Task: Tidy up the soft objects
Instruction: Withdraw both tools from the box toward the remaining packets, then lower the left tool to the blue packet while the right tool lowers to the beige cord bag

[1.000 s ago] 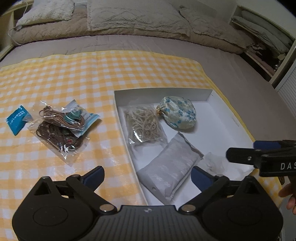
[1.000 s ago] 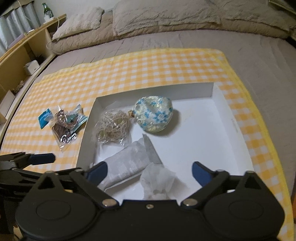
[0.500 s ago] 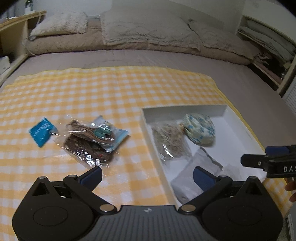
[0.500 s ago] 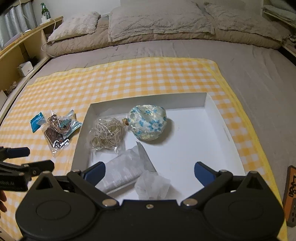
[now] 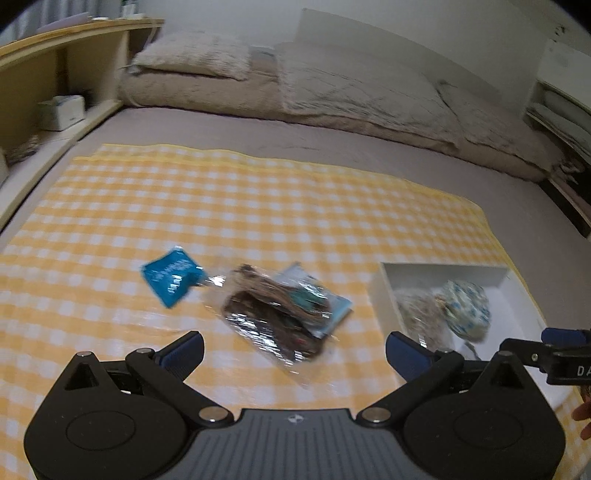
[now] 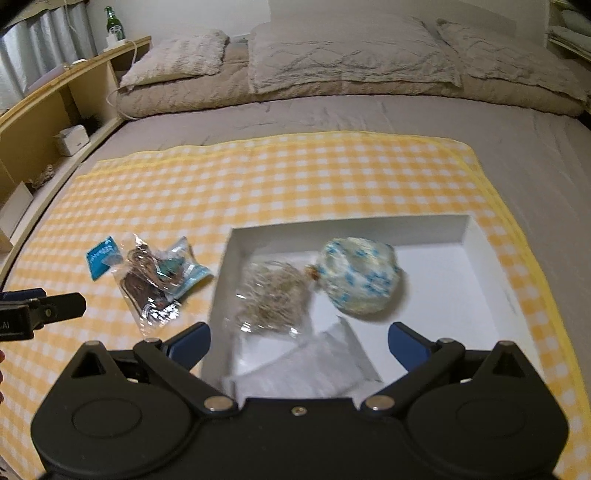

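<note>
On the yellow checked cloth [image 5: 229, 206] lie a clear bag of brown cords [image 5: 280, 317] and a small blue packet [image 5: 170, 277]. My left gripper [image 5: 294, 350] hangs open just short of the bag, nothing between its fingers. The white box [image 6: 491, 258] holds a blue-flowered pouch [image 6: 360, 275], a clear bag of pale bands [image 6: 271, 295] and a grey packet [image 6: 306, 373]. Over the box's near edge my right gripper [image 6: 298, 347] stands open and empty. The bag of cords [image 6: 151, 280] and the blue packet [image 6: 101, 254] lie left of the box.
The cloth covers a bed with beige pillows [image 6: 347, 48] at its head. A wooden shelf [image 6: 40, 122] with a green bottle [image 6: 113, 24] runs along the left. A hand's fingertips [image 5: 583, 421] show at the right edge of the left wrist view.
My left gripper has swung left, off the box and over to the bag of cords. The right gripper pulled back and tilted up a little. Both stayed open.
</note>
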`<move>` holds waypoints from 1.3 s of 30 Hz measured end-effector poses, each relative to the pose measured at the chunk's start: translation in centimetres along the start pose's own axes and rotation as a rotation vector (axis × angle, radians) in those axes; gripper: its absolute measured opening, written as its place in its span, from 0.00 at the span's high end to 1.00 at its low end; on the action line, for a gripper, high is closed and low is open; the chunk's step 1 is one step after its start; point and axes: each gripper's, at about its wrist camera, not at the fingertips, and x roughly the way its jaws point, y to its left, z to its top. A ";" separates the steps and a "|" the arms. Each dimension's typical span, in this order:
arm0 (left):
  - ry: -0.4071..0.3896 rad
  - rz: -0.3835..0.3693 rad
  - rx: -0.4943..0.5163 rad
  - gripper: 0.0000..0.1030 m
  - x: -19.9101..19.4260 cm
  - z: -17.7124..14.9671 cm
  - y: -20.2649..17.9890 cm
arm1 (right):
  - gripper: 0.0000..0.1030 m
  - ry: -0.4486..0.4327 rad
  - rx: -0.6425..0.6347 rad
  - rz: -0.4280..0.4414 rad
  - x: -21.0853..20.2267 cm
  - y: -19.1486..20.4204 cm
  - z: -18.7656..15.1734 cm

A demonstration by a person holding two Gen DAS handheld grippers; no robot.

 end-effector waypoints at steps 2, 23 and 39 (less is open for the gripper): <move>-0.006 0.013 -0.011 0.00 0.0 0.3 1.0 | 0.00 -0.003 -0.010 0.015 0.5 1.0 0.4; -0.010 0.148 -0.136 0.00 4.7 3.5 9.4 | 0.00 -0.096 -0.278 0.167 6.6 11.2 3.5; -0.087 0.103 -0.192 0.05 10.4 5.5 12.6 | 0.15 -0.037 -0.489 0.315 12.3 15.4 4.0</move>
